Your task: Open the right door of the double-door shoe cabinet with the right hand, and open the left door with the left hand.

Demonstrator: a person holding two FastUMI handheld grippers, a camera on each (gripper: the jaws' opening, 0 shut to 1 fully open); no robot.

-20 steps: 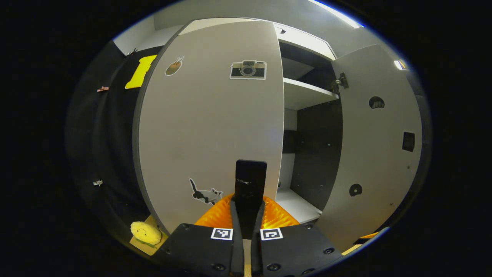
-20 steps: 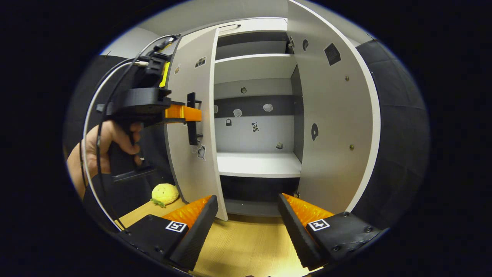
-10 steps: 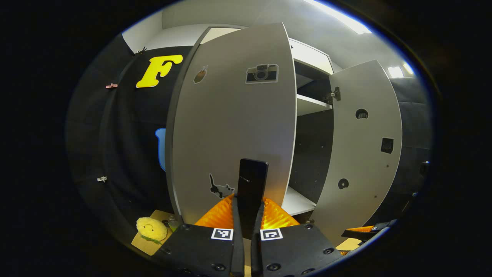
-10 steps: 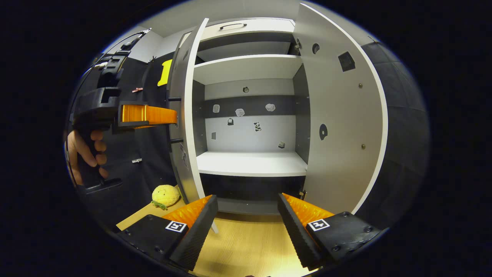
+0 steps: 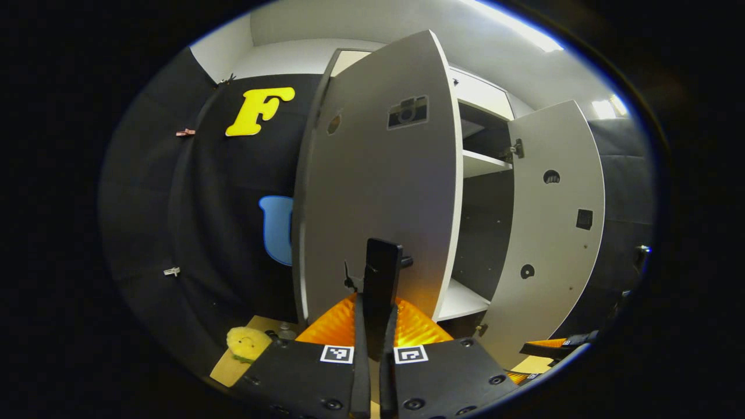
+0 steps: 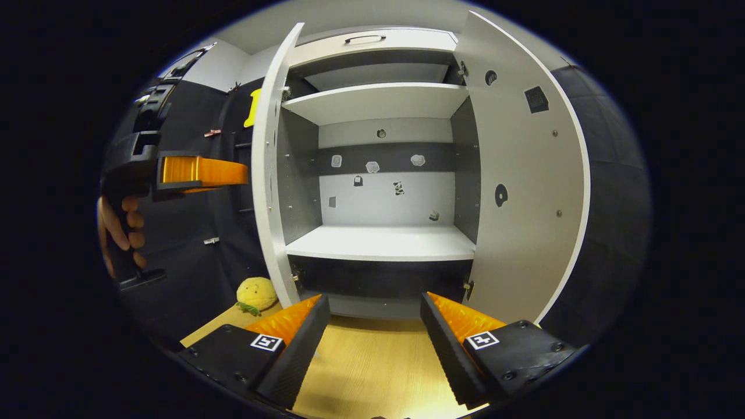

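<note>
Your left claw [image 5: 372,326] is clamped on the black handle [image 5: 381,273] of the left door [image 5: 378,192], centre frame, the door swung wide. Your right claw [image 6: 372,326] stands open, holding nothing; the right door [image 6: 524,192] is fully open at right. Risk: pulling further may strain the hinge or swing the door onto the yellow plush toy [image 5: 247,343] at lower left.

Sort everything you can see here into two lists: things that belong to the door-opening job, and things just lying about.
Belong to the job:
- left door, swung open
- its black handle, clamped in the left gripper
- right door, open
- right gripper, open, holding nothing
- shoe cabinet

Just lying about:
- yellow plush toy on the wooden floor
- stickers on the cabinet's back panel
</note>
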